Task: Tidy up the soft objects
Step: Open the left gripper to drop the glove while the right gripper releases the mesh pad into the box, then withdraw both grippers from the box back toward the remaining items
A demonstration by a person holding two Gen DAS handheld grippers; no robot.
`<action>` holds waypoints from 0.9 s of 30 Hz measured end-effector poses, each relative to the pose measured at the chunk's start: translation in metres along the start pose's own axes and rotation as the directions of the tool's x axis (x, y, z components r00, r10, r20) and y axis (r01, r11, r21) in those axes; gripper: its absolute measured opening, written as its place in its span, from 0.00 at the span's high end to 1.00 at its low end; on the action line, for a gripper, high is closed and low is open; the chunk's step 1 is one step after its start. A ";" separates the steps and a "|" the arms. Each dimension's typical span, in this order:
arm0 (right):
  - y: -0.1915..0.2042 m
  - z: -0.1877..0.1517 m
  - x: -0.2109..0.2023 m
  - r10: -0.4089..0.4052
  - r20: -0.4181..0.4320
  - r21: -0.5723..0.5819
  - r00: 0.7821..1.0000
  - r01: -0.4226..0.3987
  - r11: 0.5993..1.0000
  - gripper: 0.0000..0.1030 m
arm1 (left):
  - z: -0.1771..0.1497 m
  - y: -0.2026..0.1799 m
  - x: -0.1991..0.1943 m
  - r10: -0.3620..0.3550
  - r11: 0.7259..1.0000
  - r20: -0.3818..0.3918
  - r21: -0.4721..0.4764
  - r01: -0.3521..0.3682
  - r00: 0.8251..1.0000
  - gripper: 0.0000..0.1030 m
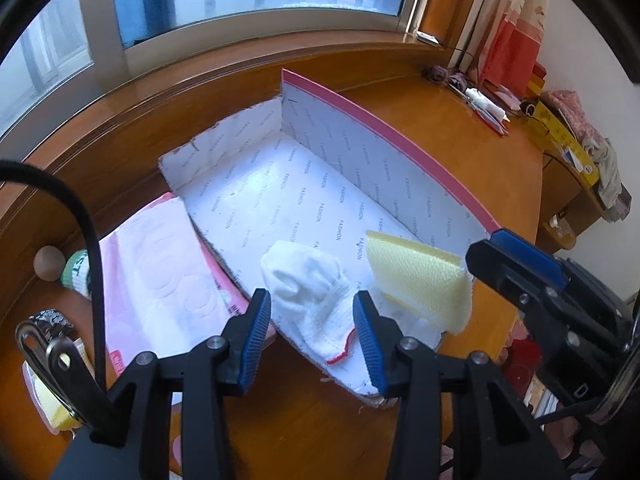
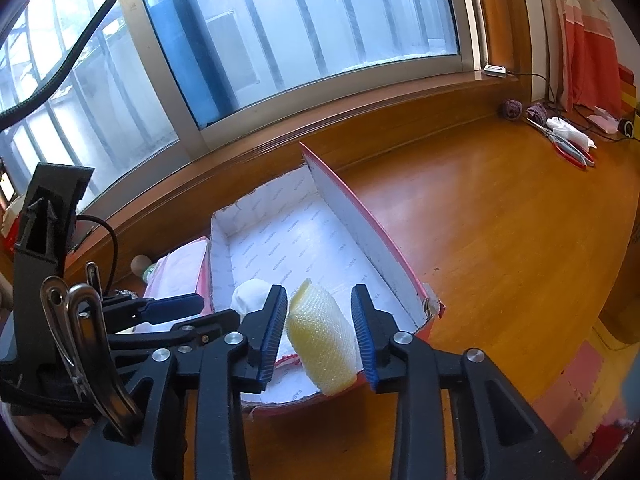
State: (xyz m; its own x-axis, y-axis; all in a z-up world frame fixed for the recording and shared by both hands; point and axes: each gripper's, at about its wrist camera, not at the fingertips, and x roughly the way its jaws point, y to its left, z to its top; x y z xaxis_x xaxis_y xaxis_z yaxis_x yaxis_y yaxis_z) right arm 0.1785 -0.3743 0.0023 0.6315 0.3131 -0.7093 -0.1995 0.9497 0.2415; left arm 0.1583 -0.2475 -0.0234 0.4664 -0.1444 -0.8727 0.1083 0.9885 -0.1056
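Note:
A pink cardboard box (image 1: 400, 136) with a white printed lining lies open on the wooden desk; it also shows in the right wrist view (image 2: 360, 216). A white knitted glove (image 1: 316, 292) with a red cuff edge lies in its near end. My left gripper (image 1: 312, 340) is open, its jaws on either side of the glove, not touching it. A yellow sponge (image 2: 320, 336) stands tilted on the box's near end, between the jaws of my open right gripper (image 2: 320, 332). The sponge (image 1: 420, 280) and right gripper also show in the left wrist view.
A pink packet (image 1: 160, 280) lies left of the box. A wooden knob (image 1: 48, 262), a green-white roll and a foil ball (image 1: 52, 320) sit at the left. Yarn balls (image 2: 520, 110), scissors (image 2: 568, 148) and tissue lie at the far right. The window sill runs behind.

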 end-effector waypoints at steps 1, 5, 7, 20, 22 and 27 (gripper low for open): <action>0.001 -0.001 0.000 -0.001 0.000 0.001 1.000 0.001 1.000 0.65 | -0.001 0.002 -0.002 0.002 1.000 0.001 -0.002 -0.002 1.000 0.56; 0.007 -0.005 -0.002 -0.005 -0.001 0.018 1.000 0.005 1.000 0.62 | -0.006 0.009 -0.011 0.005 1.000 0.003 -0.001 -0.005 1.000 0.56; 0.012 -0.008 -0.004 -0.011 -0.005 0.021 1.000 0.011 1.000 0.59 | -0.008 0.014 -0.017 0.007 1.000 0.012 -0.005 -0.007 1.000 0.56; 0.049 -0.028 -0.018 0.011 0.003 -0.002 1.000 -0.011 1.000 0.58 | -0.032 0.055 -0.051 0.047 0.997 0.037 -0.066 -0.044 0.998 0.55; 0.054 -0.030 -0.020 0.012 0.004 -0.007 1.000 -0.012 1.000 0.58 | -0.037 0.062 -0.056 0.051 0.996 0.041 -0.076 -0.048 0.998 0.55; 0.067 -0.038 -0.022 0.018 -0.004 -0.013 1.000 -0.018 1.000 0.58 | -0.048 0.075 -0.066 0.061 0.994 0.040 -0.090 -0.057 0.997 0.55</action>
State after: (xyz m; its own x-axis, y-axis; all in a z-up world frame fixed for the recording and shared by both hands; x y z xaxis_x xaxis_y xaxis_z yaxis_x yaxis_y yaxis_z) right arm 0.1225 -0.3176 0.0090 0.6252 0.3302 -0.7072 -0.2203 0.9439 0.2459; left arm 0.0937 -0.1616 0.0030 0.5067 -0.0854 -0.8579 0.0017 0.9952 -0.0981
